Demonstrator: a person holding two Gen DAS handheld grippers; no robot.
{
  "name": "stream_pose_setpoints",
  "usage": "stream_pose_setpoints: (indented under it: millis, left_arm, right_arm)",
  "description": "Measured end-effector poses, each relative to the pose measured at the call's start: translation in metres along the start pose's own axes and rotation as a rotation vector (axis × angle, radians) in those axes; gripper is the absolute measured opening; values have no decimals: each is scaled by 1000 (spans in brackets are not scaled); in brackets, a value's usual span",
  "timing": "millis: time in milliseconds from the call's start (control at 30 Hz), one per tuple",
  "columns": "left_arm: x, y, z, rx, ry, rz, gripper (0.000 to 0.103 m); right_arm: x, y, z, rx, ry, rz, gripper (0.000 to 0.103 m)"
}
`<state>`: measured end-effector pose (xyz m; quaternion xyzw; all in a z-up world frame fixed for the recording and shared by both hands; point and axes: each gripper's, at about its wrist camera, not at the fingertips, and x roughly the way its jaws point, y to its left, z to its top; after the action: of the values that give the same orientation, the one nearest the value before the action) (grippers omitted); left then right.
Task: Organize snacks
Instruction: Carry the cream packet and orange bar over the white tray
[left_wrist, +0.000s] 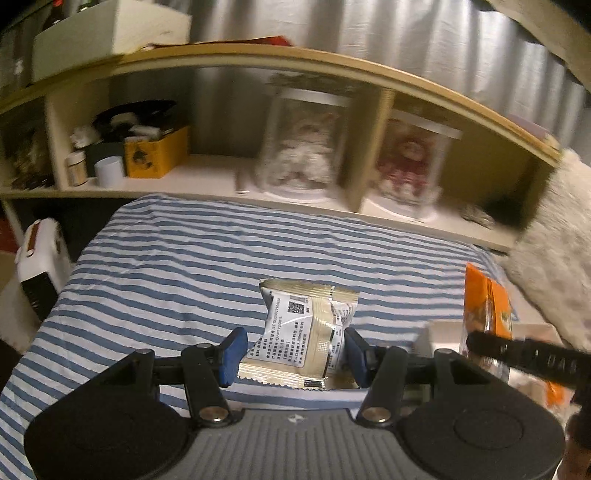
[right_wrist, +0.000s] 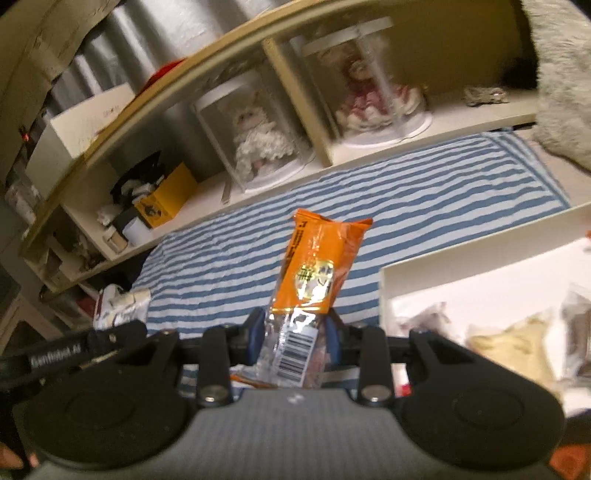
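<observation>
Currently I have a snack in each gripper, both raised above a blue-and-white striped bedspread (left_wrist: 166, 266). Through the left wrist camera, my left gripper (left_wrist: 293, 356) is clamped on a pale gold snack packet (left_wrist: 308, 332), its blue pads pressing the packet's two sides; the printed white label and a small square code face the lens. At the right edge of this view I see the upper part of an orange snack packet (left_wrist: 485, 306) and the black bar of the other tool crossing in front of it.

Through the right wrist camera, my right gripper (right_wrist: 295, 336) is closed tight on that orange snack packet (right_wrist: 317, 266), gripping its clear lower end near the barcode, with the packet standing up and away from the lens. Only this view shows a white box (right_wrist: 476, 251) on the right, lying on the bedspread with several blurred wrapped snacks inside.

Both views show a wooden shelf unit (left_wrist: 280, 59) behind the bed, holding two dolls in clear cases and a yellow carton (left_wrist: 157, 155).
</observation>
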<state>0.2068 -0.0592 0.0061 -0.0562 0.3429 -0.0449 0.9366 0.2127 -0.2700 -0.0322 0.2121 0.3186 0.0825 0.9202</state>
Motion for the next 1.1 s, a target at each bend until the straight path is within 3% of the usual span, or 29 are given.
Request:
stream_pose_setpoints:
  millis: [533,733,1100]
  left_arm:
    - [1,-102,-25,129,8,-148,57]
    - [18,-129,-36,148,40,-189,57]
    - [71,-158,-43,193,100,-227,57]
  right_arm:
    - [-72,-93,1,120,-119,-137,39]
    - [-73,-118,2,167,-144,-193,39]
    - [-36,-180,5,459,-158,-307,40]
